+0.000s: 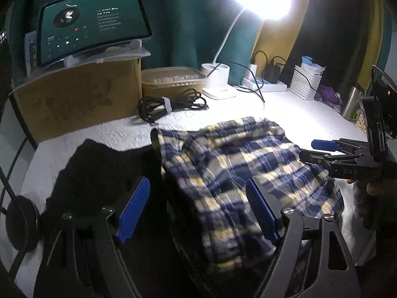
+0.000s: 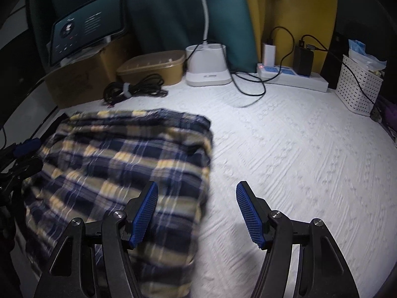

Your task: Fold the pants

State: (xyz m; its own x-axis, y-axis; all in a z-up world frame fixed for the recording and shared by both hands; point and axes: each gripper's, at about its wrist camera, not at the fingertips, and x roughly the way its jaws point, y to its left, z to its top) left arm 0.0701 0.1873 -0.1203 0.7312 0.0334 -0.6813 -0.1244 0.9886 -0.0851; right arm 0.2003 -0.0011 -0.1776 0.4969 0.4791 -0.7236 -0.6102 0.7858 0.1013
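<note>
The navy-and-yellow plaid cotton pants (image 2: 119,164) lie folded in a loose bundle on the white textured bedspread (image 2: 297,161). Both the left gripper (image 1: 198,208) and right gripper (image 2: 197,213) stand apart, empty. Soft and light, the cloth probably grips best at a folded edge.

both grippers apart-jawed, nothing clamped

left gripper (image 1: 198,208) tilts downward, blue pads spread wide with no pad pressing on anything. right gripper (image 2: 197,213) also angles down, pads parted and bare. in the left wrist view the right gripper (image 1: 320,149) enters from 3 o'clock, a fingertip of the person's hand (image 1: 372,186) showing beneath its handle.
</note>
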